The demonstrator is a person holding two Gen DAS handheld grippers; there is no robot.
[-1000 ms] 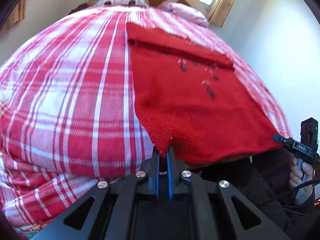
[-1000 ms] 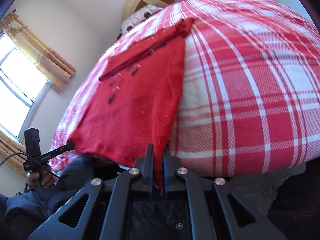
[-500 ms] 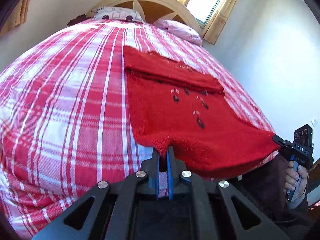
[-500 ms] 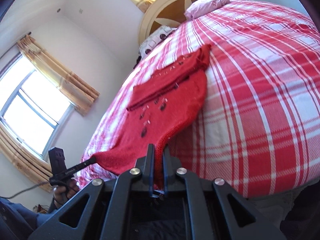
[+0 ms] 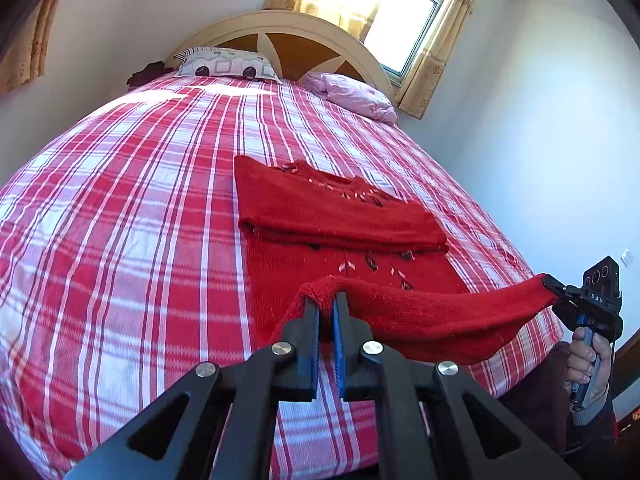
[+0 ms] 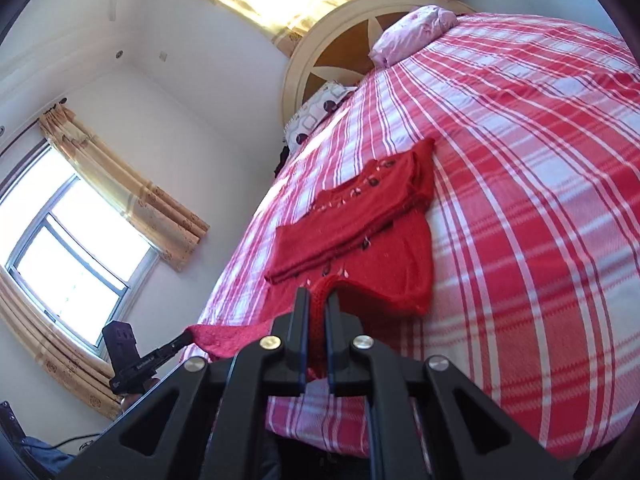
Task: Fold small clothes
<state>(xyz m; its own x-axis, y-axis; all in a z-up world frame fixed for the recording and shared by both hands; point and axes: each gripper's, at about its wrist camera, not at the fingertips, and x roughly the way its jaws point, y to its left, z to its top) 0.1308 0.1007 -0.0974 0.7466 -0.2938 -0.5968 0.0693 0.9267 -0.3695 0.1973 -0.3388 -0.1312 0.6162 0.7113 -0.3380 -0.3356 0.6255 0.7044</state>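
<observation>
Sweater in red knit, spread on the plaid bed with its collar end toward the headboard and its hem on the side farthest from the headboard. Shows a doubled band across the part nearer the headboard, lying flat on the body of the knit.

Left gripper: narrow, clamped on one hem corner, raised clear of the bed. Right gripper: likewise narrow, pinching the opposite hem corner with red knit bunched between the jaws. Hangs slack between the two, sagging in a shallow curve just above the cover.

Runs crosswise, that lifted hem, roughly parallel to the headboard, so the long axis of the held edge sits square to the way the fold probably has to travel. Lies straight ahead of both tongs, toward the headboard, with neither hand clearly nearer to it than the other.

Calls, most likely, for carrying both corners together toward the headboard and laying the hem onto or just short of the doubled band; risks a skewed fold if one corner leads
</observation>
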